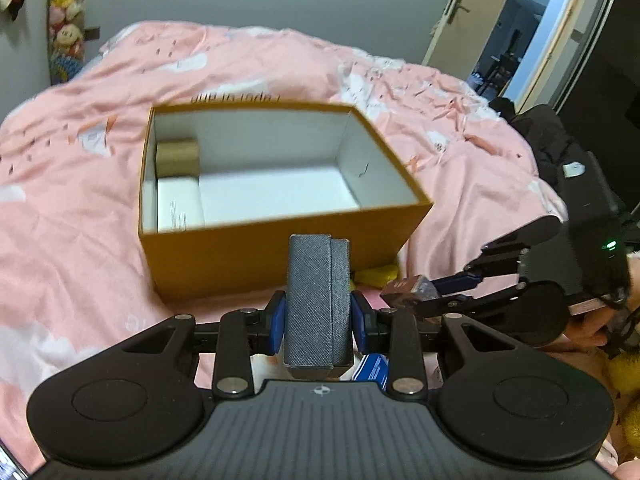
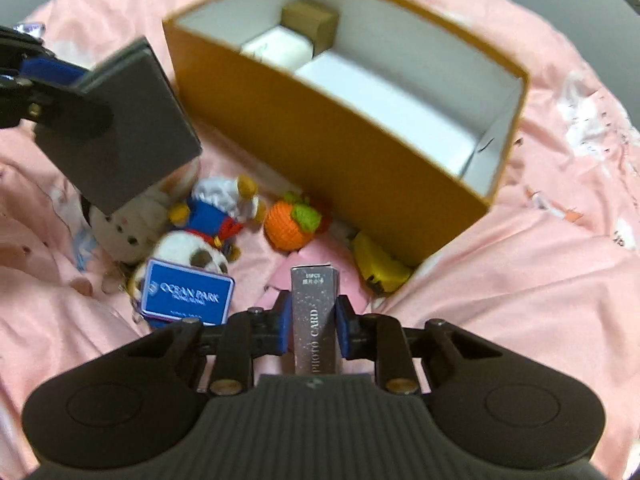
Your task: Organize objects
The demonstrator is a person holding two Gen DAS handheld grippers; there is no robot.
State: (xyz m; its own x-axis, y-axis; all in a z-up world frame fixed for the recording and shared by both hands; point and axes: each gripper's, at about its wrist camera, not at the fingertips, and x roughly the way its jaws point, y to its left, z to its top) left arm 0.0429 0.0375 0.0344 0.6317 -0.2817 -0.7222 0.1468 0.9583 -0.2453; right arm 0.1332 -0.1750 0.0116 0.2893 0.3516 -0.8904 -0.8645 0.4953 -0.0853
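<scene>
**Two boxes held beside the open carton**

The left gripper (image 1: 318, 314) clamps a grey woven-textured rectangular case (image 1: 316, 300); the right gripper (image 2: 312, 330) pinches a glossy silver photo-card box (image 2: 314, 312) — both just short of the mustard cardboard carton (image 1: 256, 256), white-lined, on crumpled pink bedding (image 1: 72, 208).
</scene>
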